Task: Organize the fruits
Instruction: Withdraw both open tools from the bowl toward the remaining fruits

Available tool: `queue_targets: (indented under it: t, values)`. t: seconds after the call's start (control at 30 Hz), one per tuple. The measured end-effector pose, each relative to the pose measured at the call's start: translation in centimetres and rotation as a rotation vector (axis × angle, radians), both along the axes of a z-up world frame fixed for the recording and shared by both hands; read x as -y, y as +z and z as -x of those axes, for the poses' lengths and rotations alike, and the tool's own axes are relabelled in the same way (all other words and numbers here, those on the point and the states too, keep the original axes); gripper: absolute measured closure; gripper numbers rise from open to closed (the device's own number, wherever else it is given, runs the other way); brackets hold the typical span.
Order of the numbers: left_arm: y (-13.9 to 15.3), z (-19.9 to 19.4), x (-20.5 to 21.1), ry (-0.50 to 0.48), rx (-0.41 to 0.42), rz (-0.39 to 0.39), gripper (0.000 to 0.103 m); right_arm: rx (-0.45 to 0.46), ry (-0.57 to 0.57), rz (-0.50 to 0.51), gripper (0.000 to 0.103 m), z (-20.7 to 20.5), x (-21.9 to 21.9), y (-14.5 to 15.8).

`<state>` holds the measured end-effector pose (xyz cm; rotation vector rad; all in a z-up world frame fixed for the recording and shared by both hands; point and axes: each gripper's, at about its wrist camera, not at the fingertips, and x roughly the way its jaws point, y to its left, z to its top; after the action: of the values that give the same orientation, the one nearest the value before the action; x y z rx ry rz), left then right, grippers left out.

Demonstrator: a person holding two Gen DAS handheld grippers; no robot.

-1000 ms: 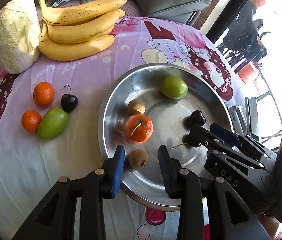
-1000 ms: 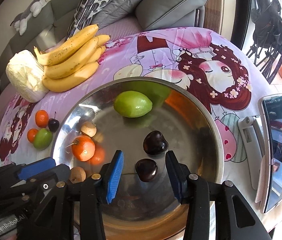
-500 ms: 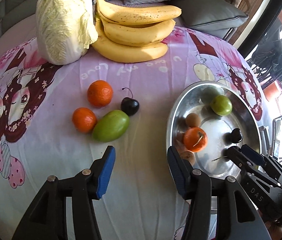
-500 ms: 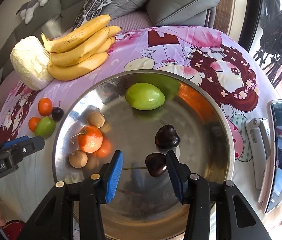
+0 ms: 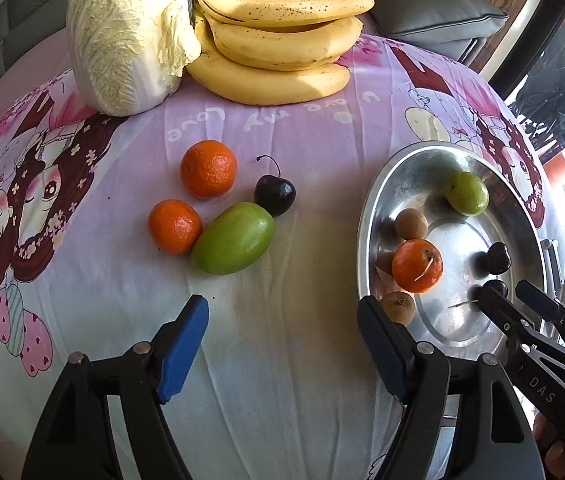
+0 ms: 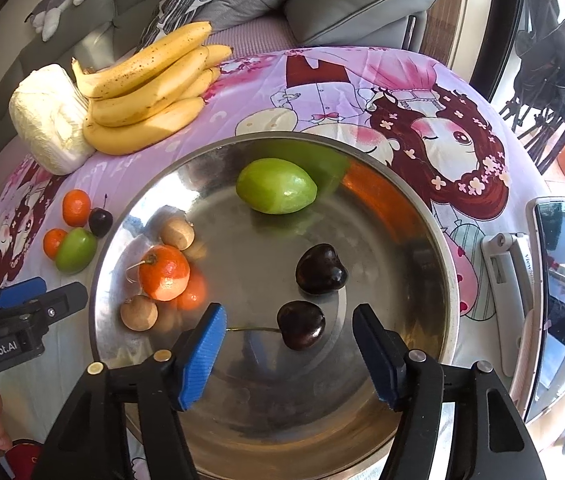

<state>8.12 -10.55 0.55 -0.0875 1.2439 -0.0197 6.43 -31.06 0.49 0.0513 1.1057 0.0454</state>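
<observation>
While both jaws open, cherry (image 6: 301,325) loose between right ones, left over bare cloth (image 5: 282,320).

Cabbage (image 5: 126,32) top cut off by frame edge; near cherry (image 5: 498,288) mostly hidden behind right gripper (image 5: 516,292); phone (image 6: 554,292) screen unreadable.
</observation>
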Motion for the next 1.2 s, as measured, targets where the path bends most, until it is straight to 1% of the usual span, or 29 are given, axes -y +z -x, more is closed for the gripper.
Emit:
queue_targets:
  t: [0.07, 0.1, 0.13, 0.2, 0.33, 0.47, 0.57, 0.67, 0.93, 1.1, 1.2]
  values:
    - [-0.2, 0.0, -0.1, 0.004, -0.005, -0.005, 0.023, -0.004, 0.004, 0.001, 0.028, 0.0, 0.0, -0.1]
    - [-0.3, 0.0, -0.2, 0.007, -0.008, -0.005, 0.018, -0.007, 0.004, 0.001, 0.027, -0.1, -0.1, -0.2]
    - [-0.3, 0.0, -0.2, 0.009, -0.009, -0.005, 0.017, -0.008, 0.004, 0.001, 0.026, -0.1, 0.0, -0.2]
    - [-0.3, -0.1, -0.2, 0.009, -0.008, -0.004, 0.016, -0.011, 0.002, 0.000, 0.021, -0.1, 0.0, -0.3]
    - [-0.4, -0.1, -0.1, 0.003, -0.006, -0.010, 0.014, -0.012, 0.005, -0.002, 0.017, -0.1, 0.1, -0.2]
    - [-0.4, -0.1, -0.1, 0.004, -0.005, -0.013, 0.013, -0.016, 0.011, -0.003, 0.009, -0.1, 0.0, -0.3]
    - [-0.5, -0.1, 0.0, 0.005, -0.004, -0.013, 0.012, -0.012, 0.016, -0.007, 0.000, -0.1, 0.0, -0.3]
    - [-0.6, -0.1, 0.0, 0.002, -0.010, -0.018, 0.009, -0.003, 0.016, -0.008, 0.000, -0.1, 0.1, -0.1]
    - [-0.4, -0.2, 0.1, 0.007, -0.003, -0.031, 0.009, -0.012, 0.017, -0.014, 0.000, -0.2, 0.0, -0.3]
    - [0.3, -0.1, 0.3, 0.002, 0.023, -0.024, 0.009, -0.013, 0.016, -0.007, 0.000, -0.2, -0.1, -0.2]
    - [0.8, -0.1, 0.2, 0.010, 0.039, -0.010, 0.009, -0.014, 0.024, -0.021, 0.000, -0.1, -0.3, -0.2]
